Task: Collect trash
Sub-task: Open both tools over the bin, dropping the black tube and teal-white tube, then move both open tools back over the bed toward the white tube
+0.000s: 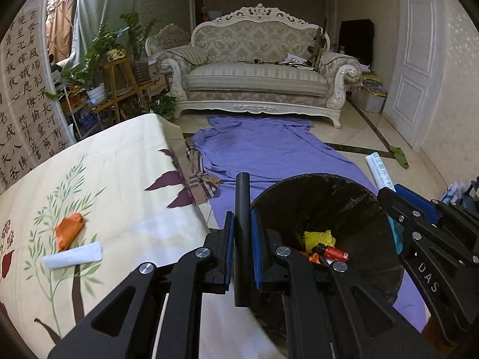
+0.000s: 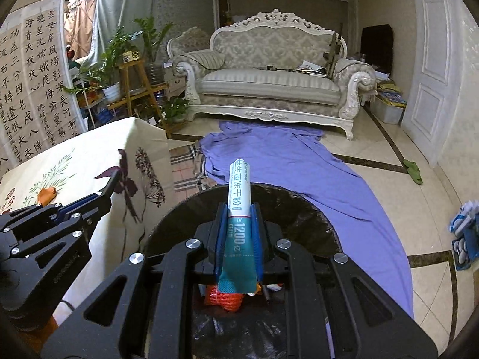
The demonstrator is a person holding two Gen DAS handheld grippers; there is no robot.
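My left gripper (image 1: 242, 233) is shut on a black pen-like stick (image 1: 242, 209), held upright at the left rim of the black-lined trash bin (image 1: 344, 197). My right gripper (image 2: 239, 224) is shut on a white and teal sachet (image 2: 238, 197) right above the bin (image 2: 299, 206); the right gripper also shows in the left wrist view (image 1: 401, 206). The bin holds yellow, orange and red trash (image 1: 324, 246). An orange wrapper (image 1: 69, 230) and a white packet (image 1: 73, 255) lie on the floral tablecloth (image 1: 119, 179).
A purple sheet (image 1: 269, 149) lies on the tiled floor between the bin and an ornate sofa (image 1: 257, 74). Plants on wooden stands (image 1: 116, 68) are at the left. A white door (image 1: 416, 59) and green slippers (image 1: 399, 155) are at the right.
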